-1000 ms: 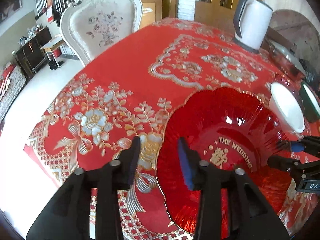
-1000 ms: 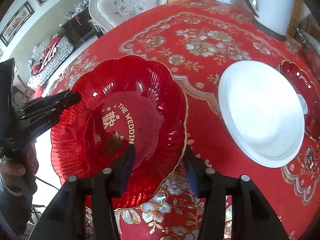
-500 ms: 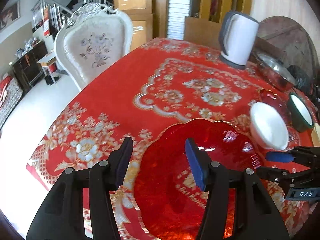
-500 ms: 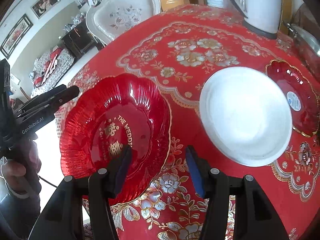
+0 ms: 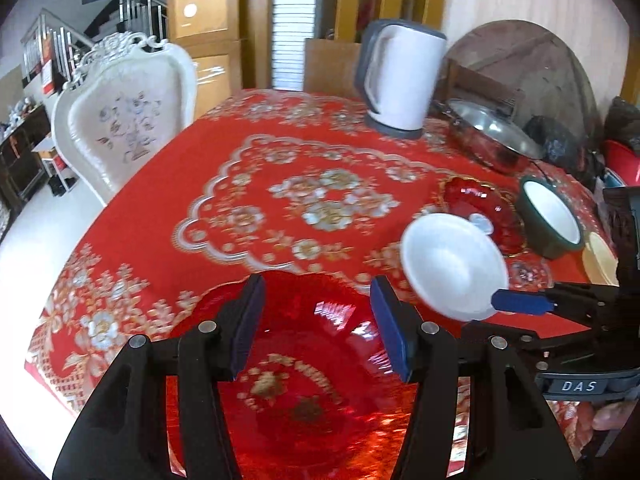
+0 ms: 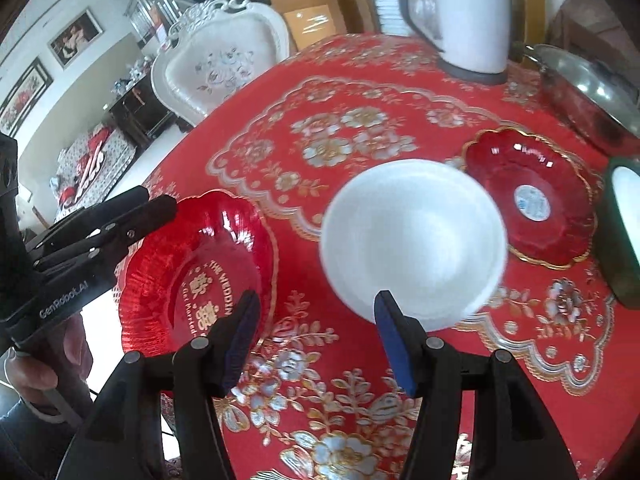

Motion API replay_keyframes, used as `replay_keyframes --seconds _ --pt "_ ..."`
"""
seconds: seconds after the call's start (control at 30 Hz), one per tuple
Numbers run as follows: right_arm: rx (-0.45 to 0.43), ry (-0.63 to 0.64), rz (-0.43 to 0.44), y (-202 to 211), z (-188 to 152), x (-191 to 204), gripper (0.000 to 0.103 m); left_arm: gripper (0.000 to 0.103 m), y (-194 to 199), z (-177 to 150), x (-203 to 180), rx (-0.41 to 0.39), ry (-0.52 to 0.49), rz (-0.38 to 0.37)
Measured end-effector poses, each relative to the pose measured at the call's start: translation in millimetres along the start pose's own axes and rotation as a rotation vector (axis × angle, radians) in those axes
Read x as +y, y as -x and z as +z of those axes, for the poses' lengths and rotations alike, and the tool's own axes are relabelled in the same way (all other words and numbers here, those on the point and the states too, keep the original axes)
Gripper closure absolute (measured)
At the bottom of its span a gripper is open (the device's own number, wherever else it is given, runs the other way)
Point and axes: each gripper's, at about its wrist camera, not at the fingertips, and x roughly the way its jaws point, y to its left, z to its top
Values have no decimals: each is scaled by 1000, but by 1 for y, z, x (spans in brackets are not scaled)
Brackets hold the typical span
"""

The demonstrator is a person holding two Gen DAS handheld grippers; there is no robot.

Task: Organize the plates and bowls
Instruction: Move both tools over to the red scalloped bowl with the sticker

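Note:
A large red scalloped plate (image 5: pixel 304 392) with gold lettering lies at the table's near edge; it also shows in the right wrist view (image 6: pixel 200 264). My left gripper (image 5: pixel 316 320) is open above its far rim, holding nothing. A white bowl (image 6: pixel 412 240) sits to the right of it, also in the left wrist view (image 5: pixel 452 264). My right gripper (image 6: pixel 316 336) is open and empty, just short of the bowl's near rim. A small red plate (image 6: pixel 532 196) and a green bowl (image 5: pixel 552 212) lie farther right.
A white kettle (image 5: pixel 400 76) stands at the back of the red floral tablecloth (image 5: pixel 280 184). A steel pan (image 5: pixel 492 132) is at the back right. A white chair (image 5: pixel 120 112) stands at the table's left side. A cream dish (image 5: pixel 600 260) lies at far right.
Both grippers have pulled back and risen from the large red plate. The right gripper has swung right, from the plate's rim toward the white bowl. Both stay open.

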Motion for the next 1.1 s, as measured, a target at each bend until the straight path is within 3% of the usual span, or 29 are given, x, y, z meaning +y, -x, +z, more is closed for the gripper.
replay_keyframes --seconds 0.47,0.7,1.1 --pt "-31 -97 -30 25 -8 -53 43 48 -9 16 -62 13 -54 -89" --pt "-54 -160 -66 41 -12 -89 42 48 -24 25 -96 66 -78 -150" --pt "-66 -308 -92 47 -13 -154 41 48 -52 59 -135 96 -110 -148"
